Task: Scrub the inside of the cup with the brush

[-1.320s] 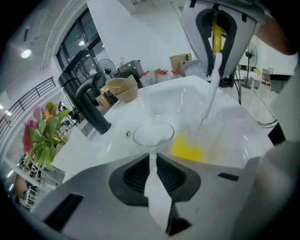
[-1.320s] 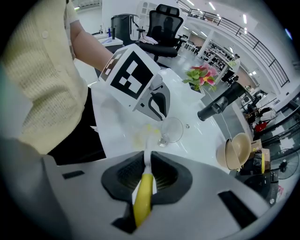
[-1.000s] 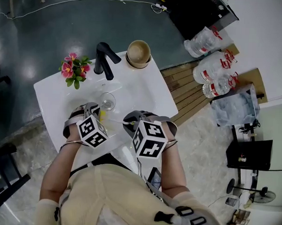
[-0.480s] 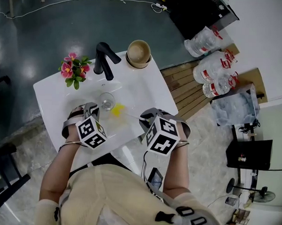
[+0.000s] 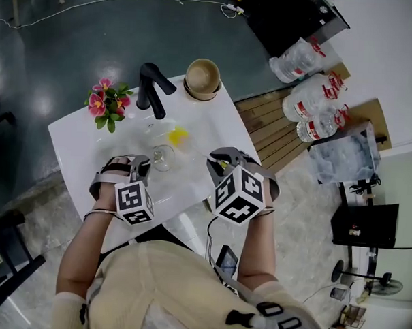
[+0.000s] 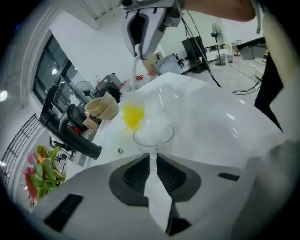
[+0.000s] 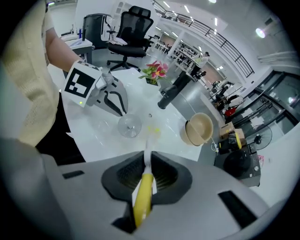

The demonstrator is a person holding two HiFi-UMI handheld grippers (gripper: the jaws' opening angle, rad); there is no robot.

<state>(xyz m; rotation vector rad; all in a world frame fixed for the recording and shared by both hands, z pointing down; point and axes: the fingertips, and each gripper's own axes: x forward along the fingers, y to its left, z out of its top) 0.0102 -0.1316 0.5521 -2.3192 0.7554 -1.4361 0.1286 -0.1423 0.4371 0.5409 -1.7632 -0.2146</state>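
The clear cup hangs over the white sink. Its thin stem is clamped between the jaws of the left gripper, and its mouth points away from that gripper. The brush is outside the cup — its yellow head sits just past the rim, toward the black tap. The right gripper is closed tight on the yellow handle, with the white shaft running out ahead. The two grippers are near each other but apart. On one side of the tap stands a bunch of pink flowers — on the other, stacked tan bowls. Water bottles lie on the floor to the right.
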